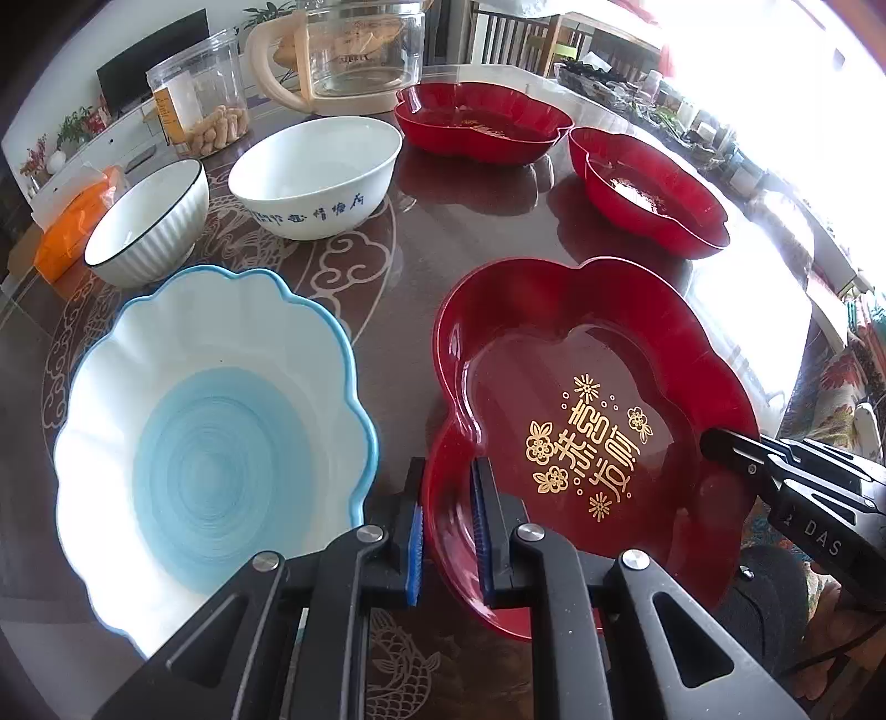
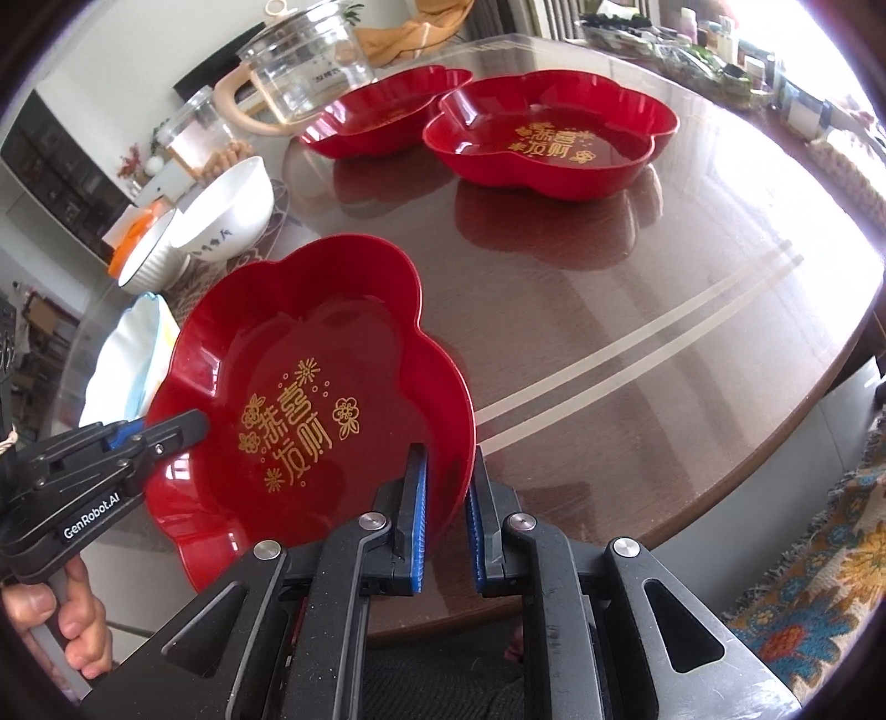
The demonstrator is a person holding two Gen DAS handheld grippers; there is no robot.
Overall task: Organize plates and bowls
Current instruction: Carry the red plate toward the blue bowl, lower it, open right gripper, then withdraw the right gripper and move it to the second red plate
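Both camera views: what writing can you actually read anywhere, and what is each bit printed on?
"DAS", end of a longer word: right gripper body.
"GenRobot.AI": left gripper body.
"恭喜发财", gold: held red plate, and far red plate.
Blue characters on the white bowl: too blurred to read.
Lettering on the glass jug: too blurred.
Orange label on the plastic jar: unreadable.

We see a glossy red plastic plate (image 1: 581, 410) with gilt lettering on a polished, mirror-like wooden table (image 1: 470, 232). Left of the plate sits a smooth glazed ceramic bowl (image 1: 210, 443); beyond it, a clear glass kettle (image 1: 360, 50).
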